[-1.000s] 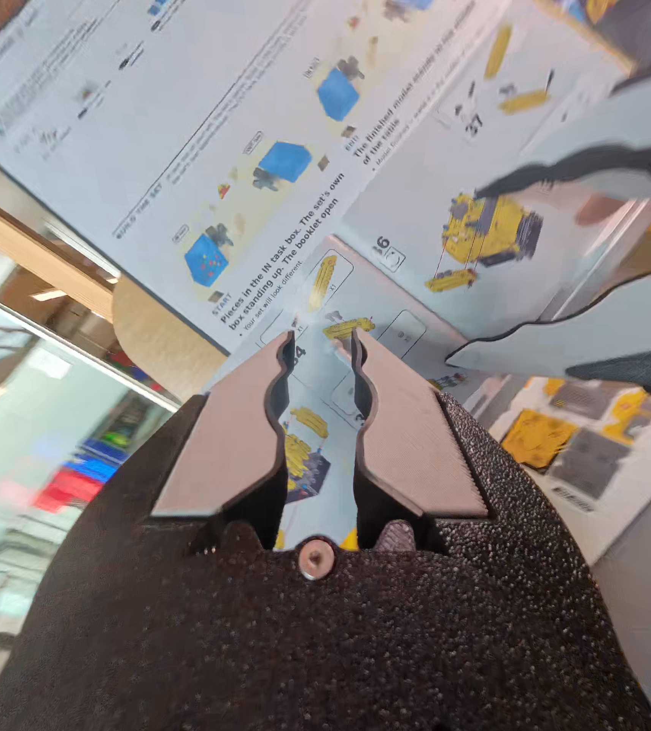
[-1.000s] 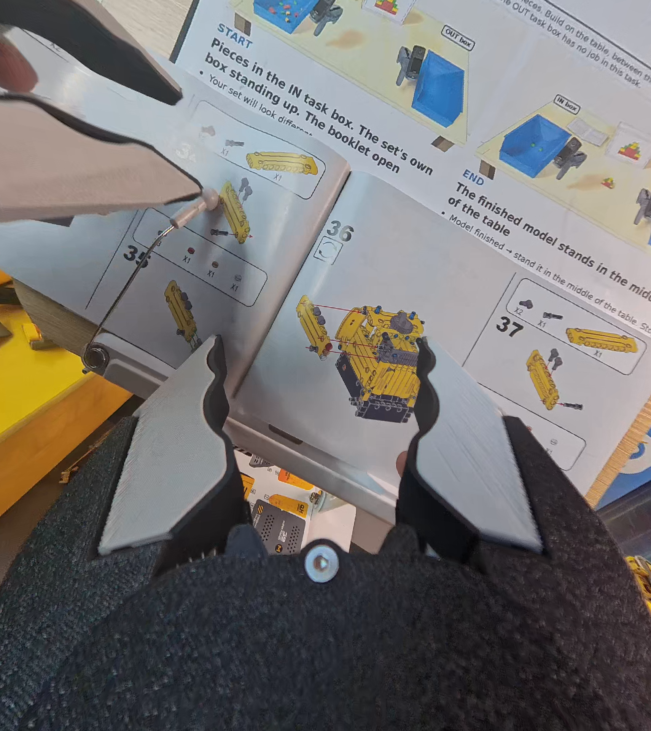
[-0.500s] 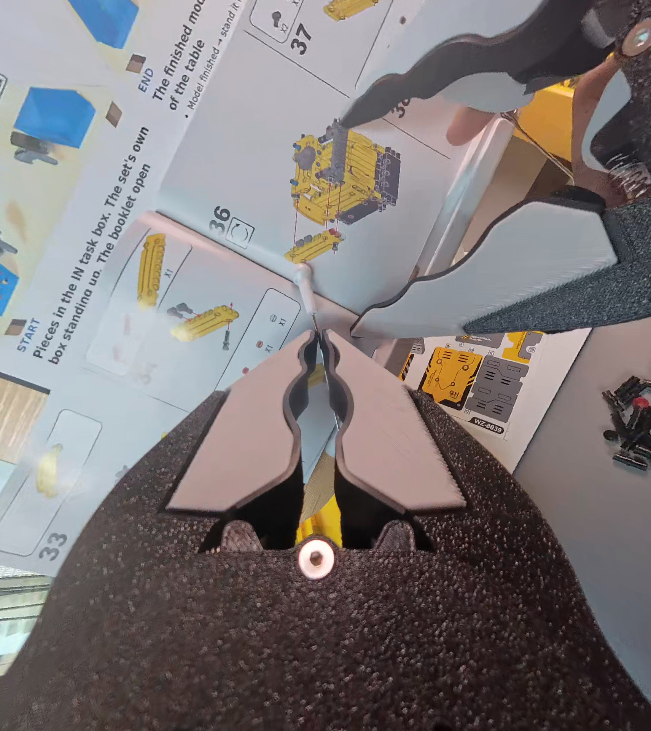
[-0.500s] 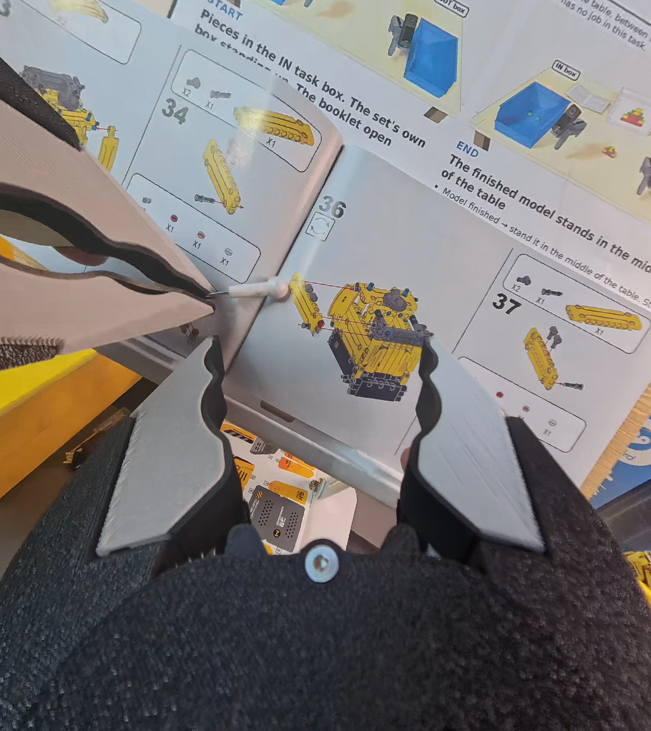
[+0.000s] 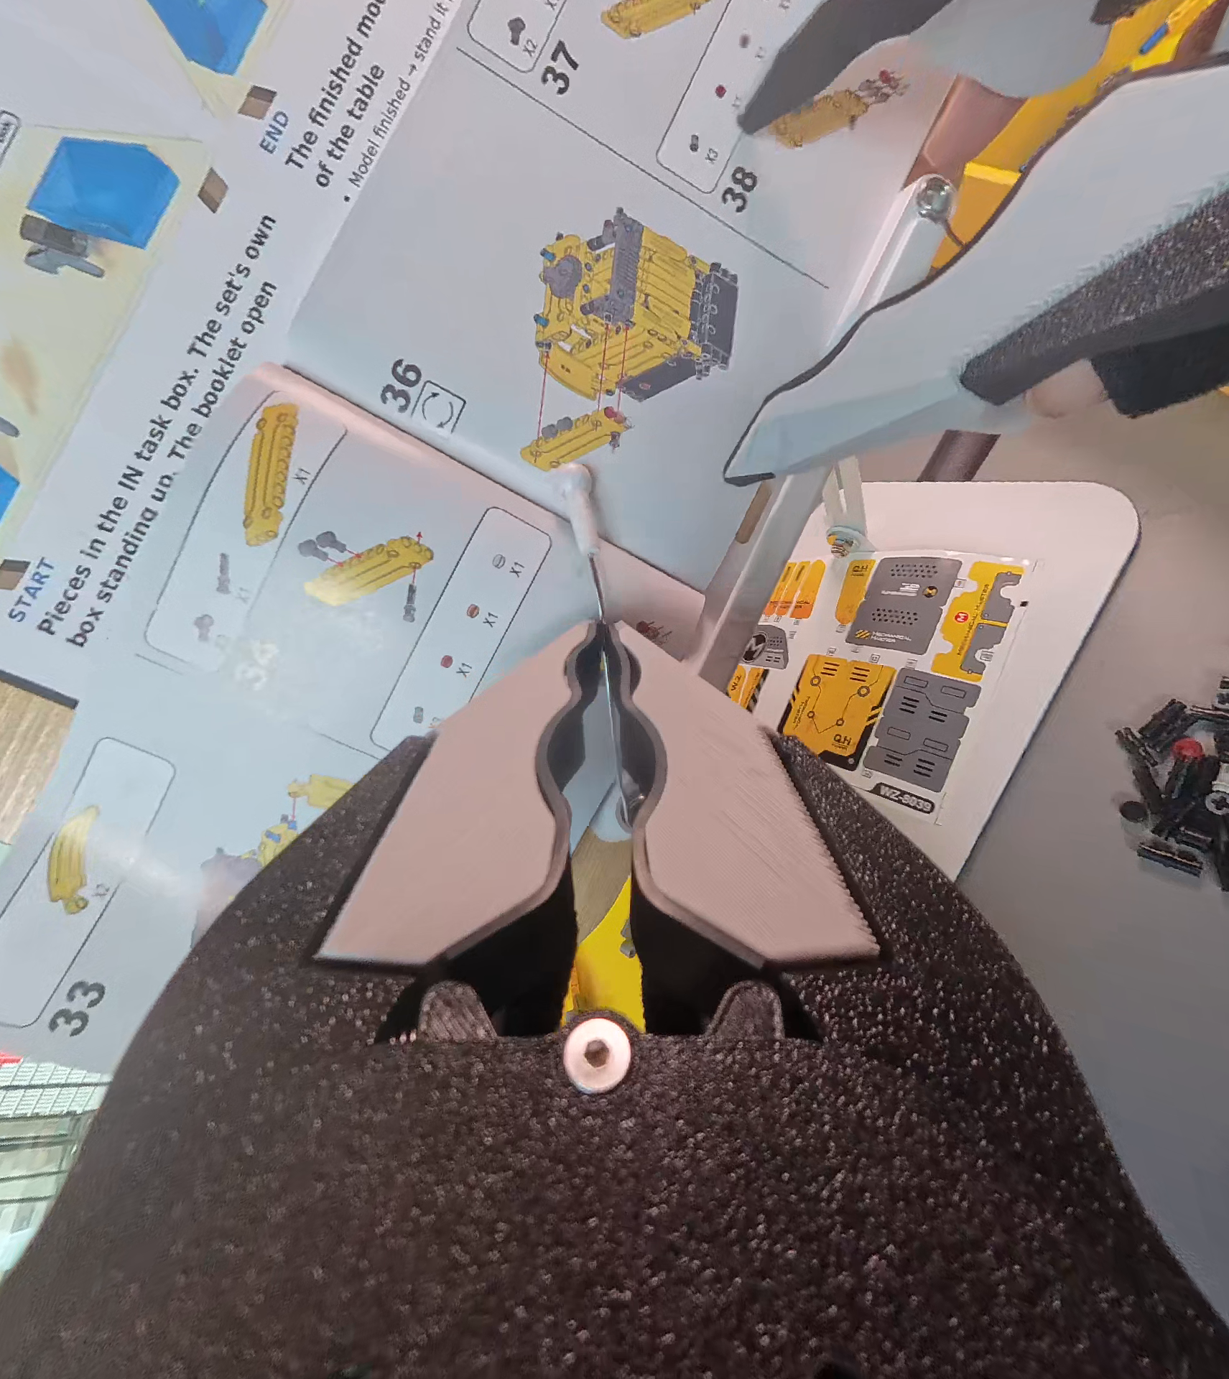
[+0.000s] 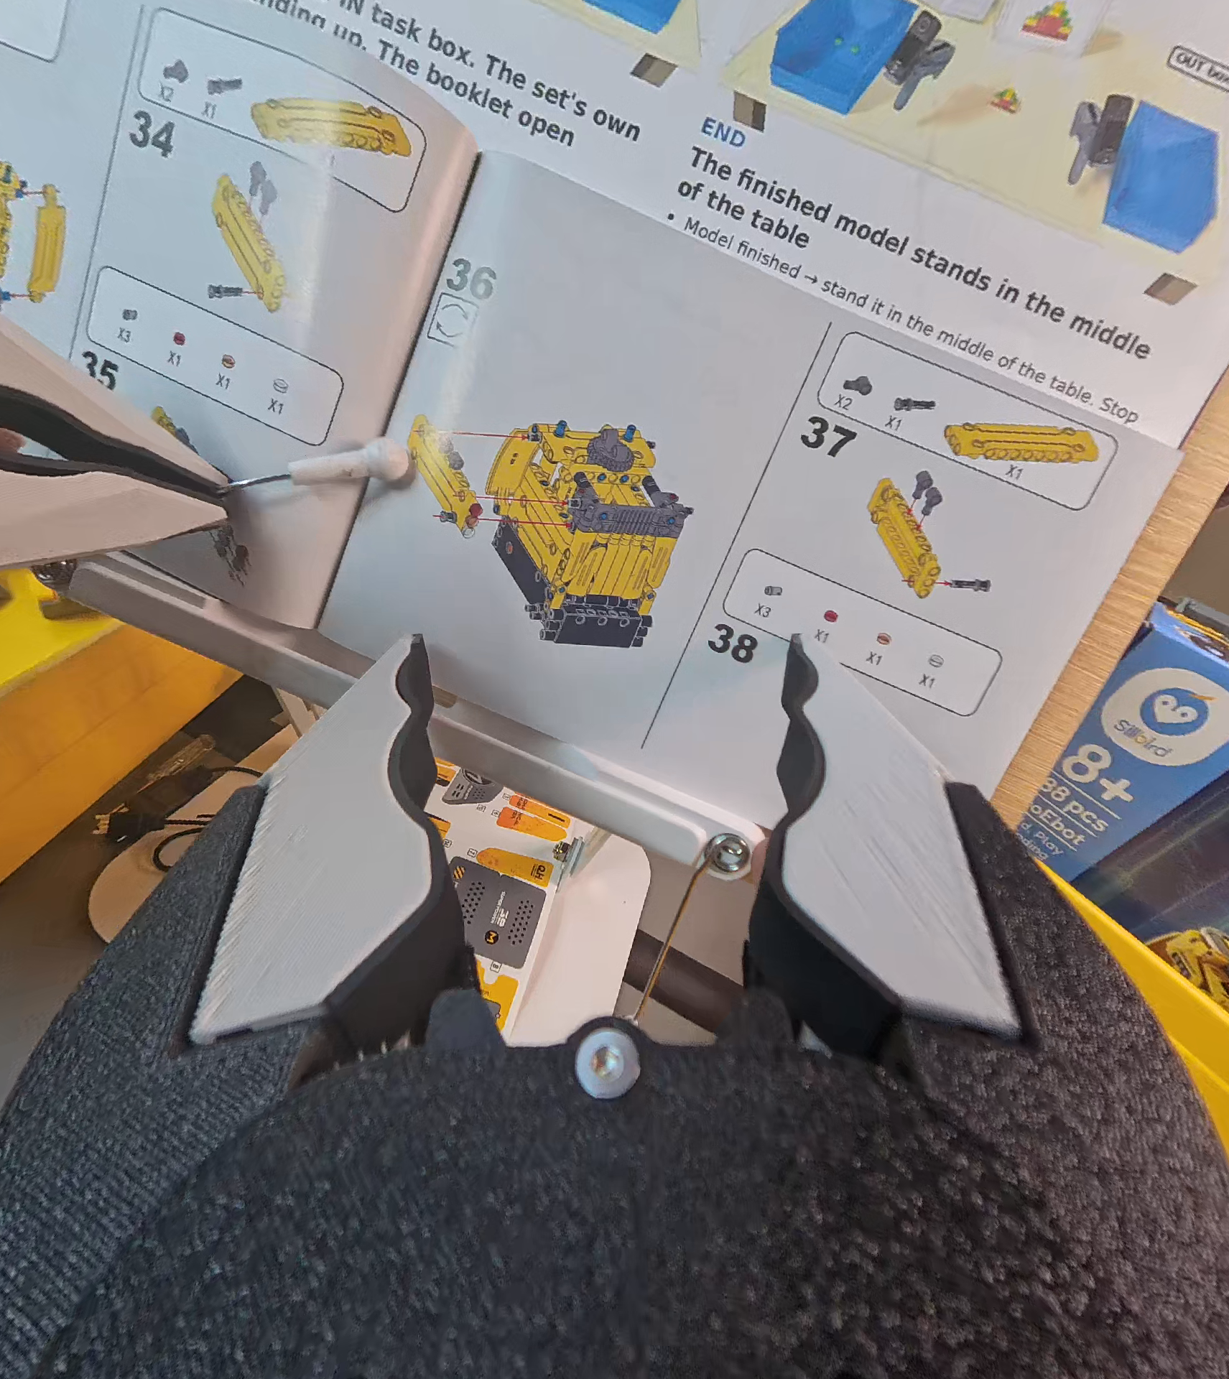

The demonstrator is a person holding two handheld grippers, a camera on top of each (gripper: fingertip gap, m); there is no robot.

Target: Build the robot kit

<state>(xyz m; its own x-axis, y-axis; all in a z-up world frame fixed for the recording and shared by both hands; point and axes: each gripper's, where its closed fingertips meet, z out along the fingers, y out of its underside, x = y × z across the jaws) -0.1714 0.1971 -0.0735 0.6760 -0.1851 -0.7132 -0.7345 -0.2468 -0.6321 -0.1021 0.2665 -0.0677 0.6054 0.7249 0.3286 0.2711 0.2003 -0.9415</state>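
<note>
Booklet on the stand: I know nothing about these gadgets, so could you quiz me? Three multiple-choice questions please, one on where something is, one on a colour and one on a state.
1. Where does the white tip of the wire clip rest?
A. On a pile of black parts
B. On the open booklet, beside its fold
C. On a blue box

2. What colour is most of the model drawn on the right-hand page?
A. Yellow
B. Green
C. Pink

3. How is the right gripper?
A. Shut on the clip
B. Shut on a page
C. Open

Answers:
1 B: the tip lies on the page just right of the fold.
2 A: the drawn body is yellow with a dark base.
3 C: its fingers stand wide apart with nothing between them.
</note>
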